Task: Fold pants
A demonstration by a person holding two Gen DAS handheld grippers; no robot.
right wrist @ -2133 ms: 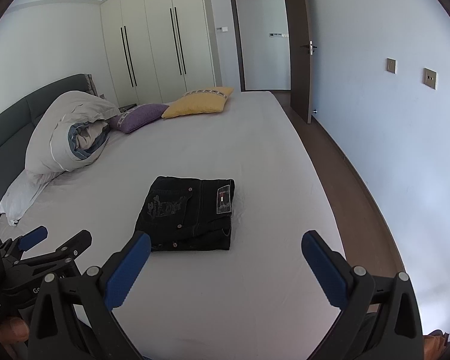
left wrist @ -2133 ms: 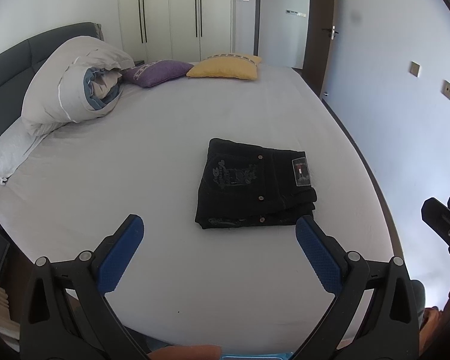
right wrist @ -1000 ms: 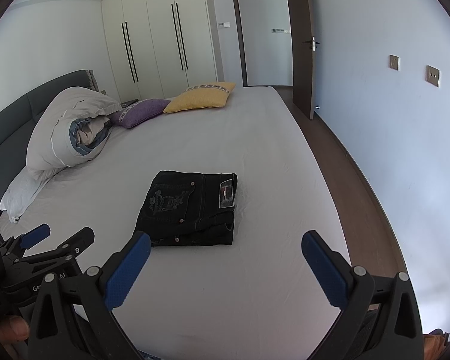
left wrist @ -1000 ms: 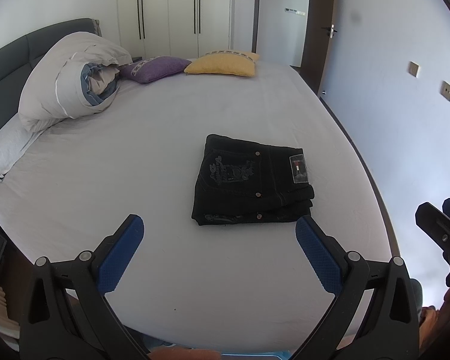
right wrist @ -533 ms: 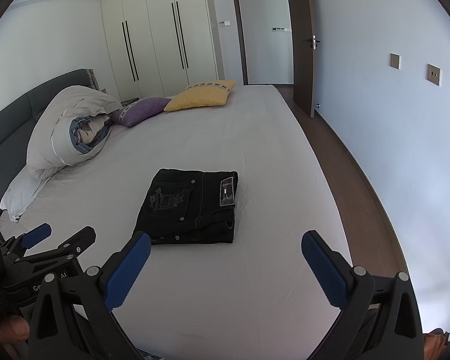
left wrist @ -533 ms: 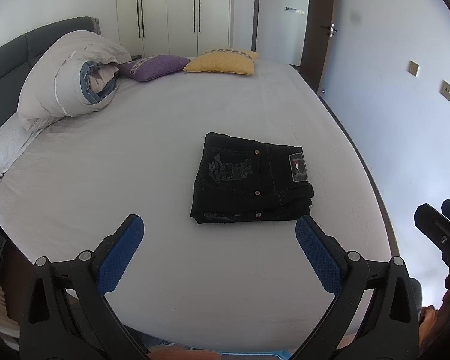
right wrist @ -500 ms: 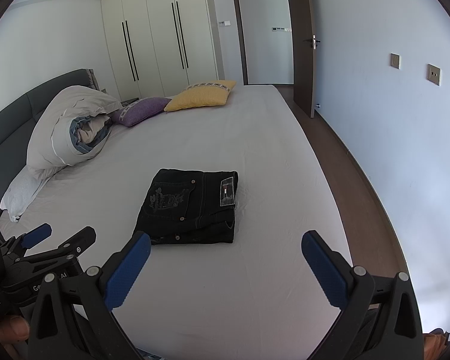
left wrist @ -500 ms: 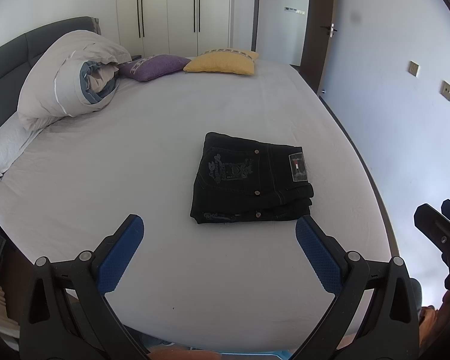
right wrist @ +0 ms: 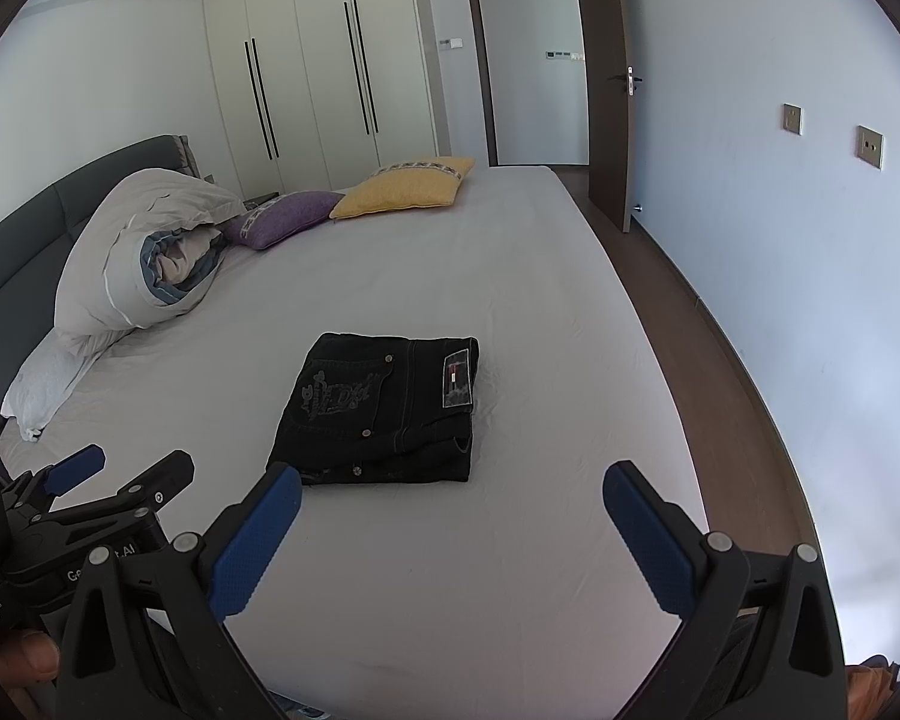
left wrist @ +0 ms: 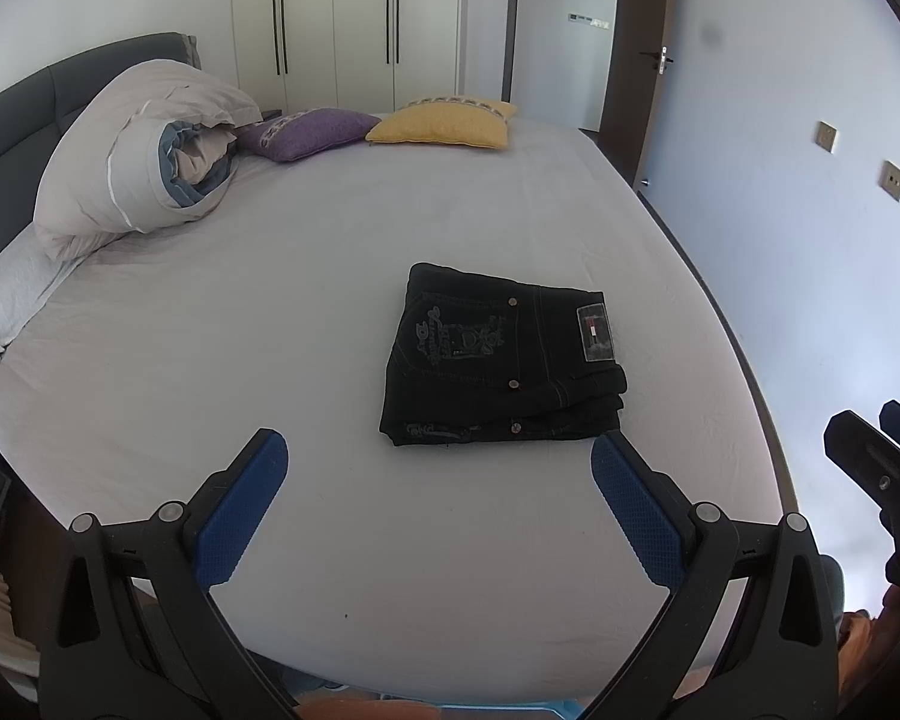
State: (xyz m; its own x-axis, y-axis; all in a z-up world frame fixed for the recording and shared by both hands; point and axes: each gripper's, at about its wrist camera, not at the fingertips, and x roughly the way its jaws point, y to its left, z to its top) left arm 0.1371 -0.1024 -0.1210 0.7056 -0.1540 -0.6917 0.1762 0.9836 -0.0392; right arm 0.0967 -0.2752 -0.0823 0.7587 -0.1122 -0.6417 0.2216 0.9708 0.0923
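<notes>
The black pants (left wrist: 498, 360) lie folded in a compact rectangle on the grey bed sheet (left wrist: 270, 330), back pocket and label patch up; they also show in the right wrist view (right wrist: 384, 408). My left gripper (left wrist: 438, 498) is open and empty, held back from the pants near the bed's front edge. My right gripper (right wrist: 450, 534) is open and empty, also short of the pants. The left gripper shows at the lower left of the right wrist view (right wrist: 120, 468).
A rolled duvet (left wrist: 138, 150) and a white pillow (left wrist: 12, 300) lie at the left by the headboard. A purple cushion (left wrist: 306, 132) and a yellow cushion (left wrist: 444, 123) sit at the far end. Brown floor (right wrist: 690, 324) and a wall run along the bed's right side.
Both grippers have drawn back and risen slightly from the folded pants. The pants have not moved. Both grippers stay open.
</notes>
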